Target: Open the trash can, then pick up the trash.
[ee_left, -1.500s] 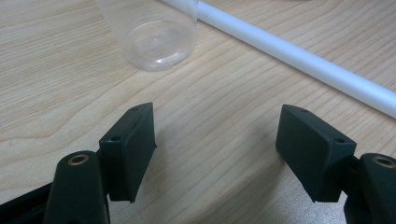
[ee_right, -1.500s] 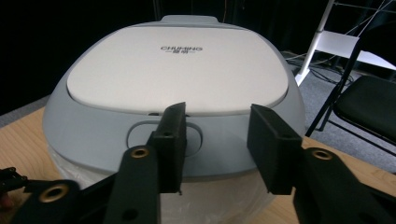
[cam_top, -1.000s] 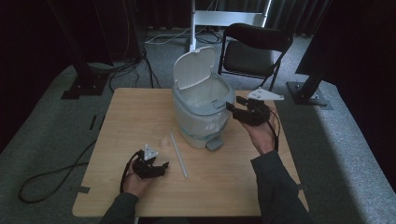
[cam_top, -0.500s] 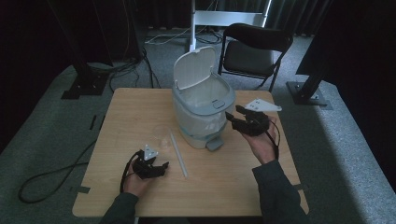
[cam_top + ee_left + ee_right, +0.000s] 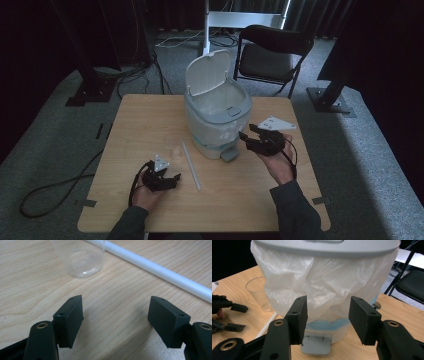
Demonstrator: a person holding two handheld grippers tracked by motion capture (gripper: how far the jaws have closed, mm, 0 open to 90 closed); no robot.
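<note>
A grey pedal bin stands mid-table with its lid up and a thin white liner bag draped over its rim. My right gripper hovers just right of the bin, pointing at its side. Its jaws are open, with the bag's overhang behind them and nothing between the pads. The bin's foot pedal sits low in front. My left gripper rests near the front left of the table, open and empty. A clear plastic cup and a white tube lie just beyond it.
The cup and the tube lie between my left gripper and the bin. A black folding chair and stand bases sit behind the wooden table. Cables run across the floor on the left.
My right gripper has come down from beside the bin's rim to lower along its side. The left hand has stayed put.
</note>
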